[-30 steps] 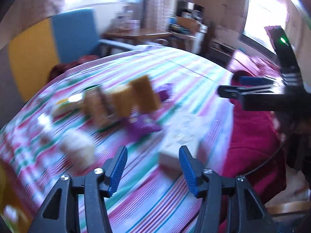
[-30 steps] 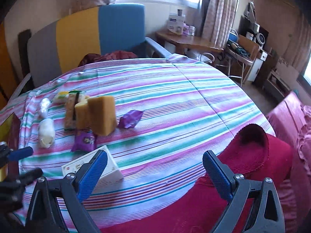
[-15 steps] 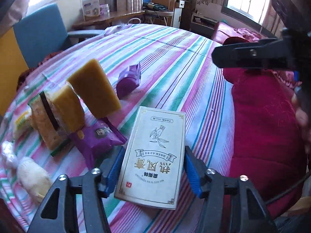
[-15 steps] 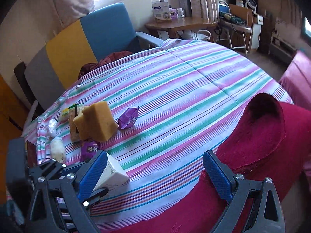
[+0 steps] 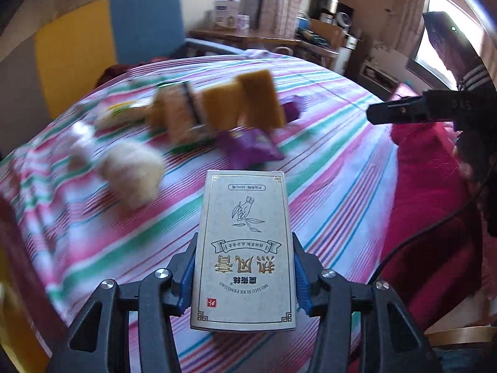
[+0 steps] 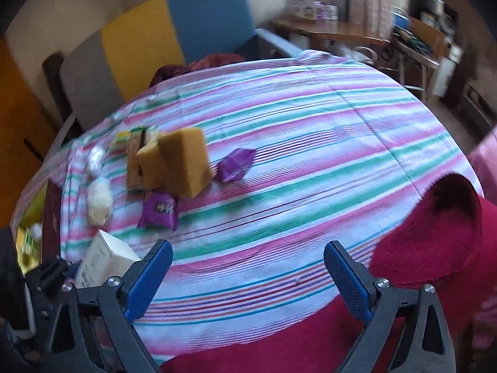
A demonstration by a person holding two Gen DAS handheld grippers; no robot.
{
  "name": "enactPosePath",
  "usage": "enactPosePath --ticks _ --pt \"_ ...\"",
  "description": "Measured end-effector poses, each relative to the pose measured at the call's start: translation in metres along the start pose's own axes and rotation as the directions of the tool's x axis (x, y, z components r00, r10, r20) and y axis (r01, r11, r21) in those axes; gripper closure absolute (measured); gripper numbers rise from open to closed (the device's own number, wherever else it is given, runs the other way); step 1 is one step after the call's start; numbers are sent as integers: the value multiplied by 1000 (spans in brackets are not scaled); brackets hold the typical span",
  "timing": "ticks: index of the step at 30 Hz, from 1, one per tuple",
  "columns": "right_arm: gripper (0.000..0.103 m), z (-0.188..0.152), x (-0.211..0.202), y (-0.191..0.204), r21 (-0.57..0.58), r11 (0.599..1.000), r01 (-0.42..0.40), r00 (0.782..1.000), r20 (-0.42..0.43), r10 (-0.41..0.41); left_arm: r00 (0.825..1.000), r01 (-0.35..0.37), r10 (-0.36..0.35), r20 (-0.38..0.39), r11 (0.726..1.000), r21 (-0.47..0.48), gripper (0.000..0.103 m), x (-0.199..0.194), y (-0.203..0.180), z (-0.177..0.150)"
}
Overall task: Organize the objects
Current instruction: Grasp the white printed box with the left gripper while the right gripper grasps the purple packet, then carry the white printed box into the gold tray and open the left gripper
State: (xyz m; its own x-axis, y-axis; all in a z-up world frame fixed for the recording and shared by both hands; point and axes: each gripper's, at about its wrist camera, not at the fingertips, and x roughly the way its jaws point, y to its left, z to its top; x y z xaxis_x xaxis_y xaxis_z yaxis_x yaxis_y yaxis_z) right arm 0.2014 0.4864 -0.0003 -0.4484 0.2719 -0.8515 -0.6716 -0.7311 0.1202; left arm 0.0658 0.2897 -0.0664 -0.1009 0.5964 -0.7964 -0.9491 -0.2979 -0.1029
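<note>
i have the cream carton with gold lettering (image 5: 243, 248) clamped between the blue pads (image 5: 186, 275) of my left hand-held gripper (image 5: 243, 275), one pad pressing on each long side, its printed face up toward the camera and its far end reaching out over the striped cloth (image 5: 326, 161). in the right wrist view the same carton (image 6: 104, 261) shows low at the left edge, held in the dark frame of that left tool; whether it touches the cloth i cannot tell.

just beyond the carton's far end lies a purple snack packet (image 5: 251, 149), and behind it stand two yellow sponge blocks (image 5: 245, 105) leaning together, with a scouring-pad sponge (image 5: 175, 112) against them on the left. a second purple packet (image 5: 293, 108) sits just past the sponges to the right. a pale fluffy lump (image 5: 133, 171) lies to the left of the carton, near it but apart, blurred.

my right hand-held gripper (image 6: 247, 275) hangs over the near edge of the cloth with its blue pads well apart and nothing between them. a red towel-like cloth (image 6: 435, 239) covers the right side of the surface. behind it all is a chair back in grey, yellow and blue (image 6: 149, 40), and a wooden desk (image 6: 326, 29) by the window.
</note>
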Motion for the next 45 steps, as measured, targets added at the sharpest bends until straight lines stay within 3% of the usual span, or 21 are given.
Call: enactPosePath --ticks 3,5,9,14,17,24,27,29,31,37,45 --pt "8 5 11 36 -134 989 -67 997 -35 63 999 -28 29 18 998 -49 52 -12 14 -12" --pt "12 8 20 65 -258 963 -74 997 -52 63 999 -30 33 27 996 -79 52 -15 19 -15" --pt "23 15 44 111 -483 872 -82 994 -98 39 998 -30 35 46 994 -105 52 -17 19 -19" --pt "23 24 80 135 -664 747 -28 992 -110 -62 998 -29 35 54 992 -122 52 -20 23 -24" --pt "23 28 97 134 -710 704 -11 988 -115 -101 998 -31 38 54 991 -134 52 -21 27 -27" --pt "23 34 116 136 -734 678 -32 988 -126 -89 998 -28 36 55 989 -147 52 -20 30 -29" --pt "39 34 120 136 -719 693 -49 987 -140 -75 998 -30 39 57 989 -146 52 -21 29 -29" --pt "42 29 121 139 -725 689 -17 988 -116 -97 997 -30 39 59 988 -149 52 -21 30 -30" --pt "45 25 119 141 -701 712 -24 989 -120 -85 997 -31 41 58 987 -160 52 -23 31 -30" --pt "45 11 114 157 -655 756 13 994 -75 -82 992 -36 57 116 984 -177 52 -49 30 -31" --pt "44 -10 110 175 -660 749 55 998 7 -68 979 -80 121 161 967 -243 52 -86 42 -40"
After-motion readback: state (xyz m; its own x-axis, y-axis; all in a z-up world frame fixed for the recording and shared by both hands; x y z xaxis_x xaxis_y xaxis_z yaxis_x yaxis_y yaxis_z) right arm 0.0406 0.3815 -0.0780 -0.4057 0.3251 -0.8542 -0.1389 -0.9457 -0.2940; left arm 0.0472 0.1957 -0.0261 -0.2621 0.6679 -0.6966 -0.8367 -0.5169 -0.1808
